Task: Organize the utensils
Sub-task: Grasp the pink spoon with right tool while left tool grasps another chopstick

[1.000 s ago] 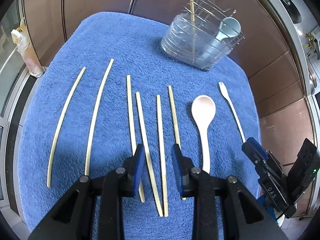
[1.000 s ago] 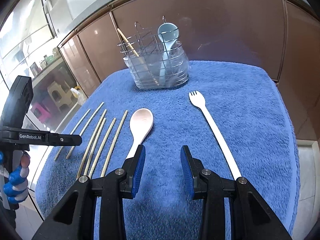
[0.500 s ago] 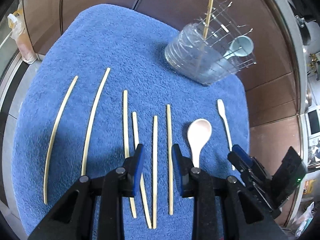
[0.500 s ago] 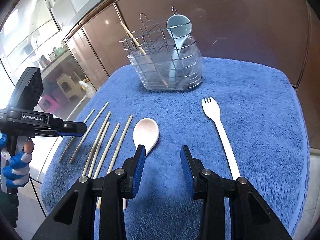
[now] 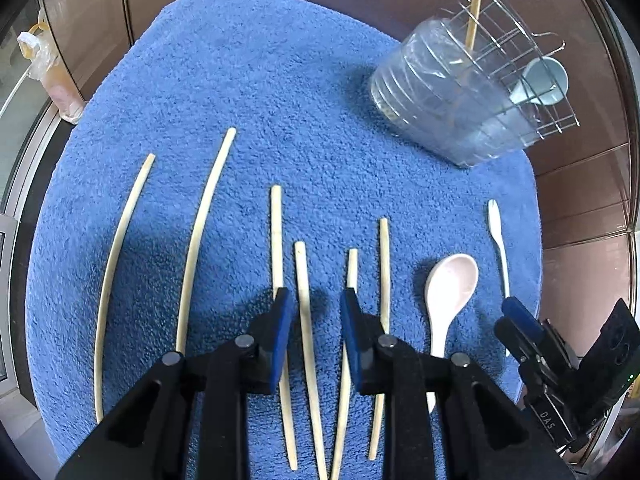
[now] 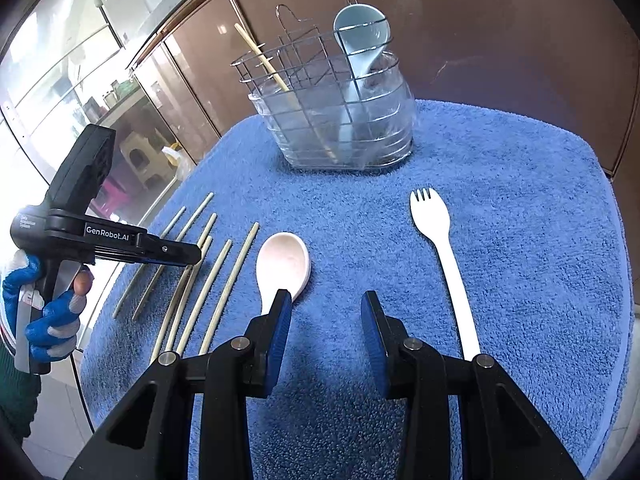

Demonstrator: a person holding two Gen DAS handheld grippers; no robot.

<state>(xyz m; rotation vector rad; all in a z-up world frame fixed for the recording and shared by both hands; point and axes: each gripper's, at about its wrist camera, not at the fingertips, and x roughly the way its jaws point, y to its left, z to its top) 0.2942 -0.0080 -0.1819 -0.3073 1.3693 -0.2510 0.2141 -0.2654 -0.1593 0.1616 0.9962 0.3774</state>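
The left gripper [image 5: 314, 322] hangs low over the near edge of the blue towel [image 5: 280, 92], its blue pads spread with nothing between them. One chopstick [image 5: 306, 344] lies straight under the gap. A second chopstick [image 5: 278, 280] runs just past the left pad and a third [image 5: 347, 336] just past the right pad, its near end crossing toward the first. A fourth chopstick [image 5: 383, 280] lies a little further to the right. Well out to the left, two longer-looking sticks [image 5: 200, 236] lie apart from each other on the towel.

The right gripper [image 6: 326, 322] also stands open and empty above bare towel. The pink spoon [image 6: 284, 266] lies just ahead of its left finger, bowl pointing away. The white fork [image 6: 446, 256] lies off to the right of its right finger, tines toward the far side.

Far beyond both pairs of tongs, at the back of the towel, stands the wire utensil holder [image 6: 336, 120] with a clear liner. In it a single chopstick [image 6: 262, 60] leans in the left part, and a pale blue spoon [image 6: 362, 38] stands in the right part.
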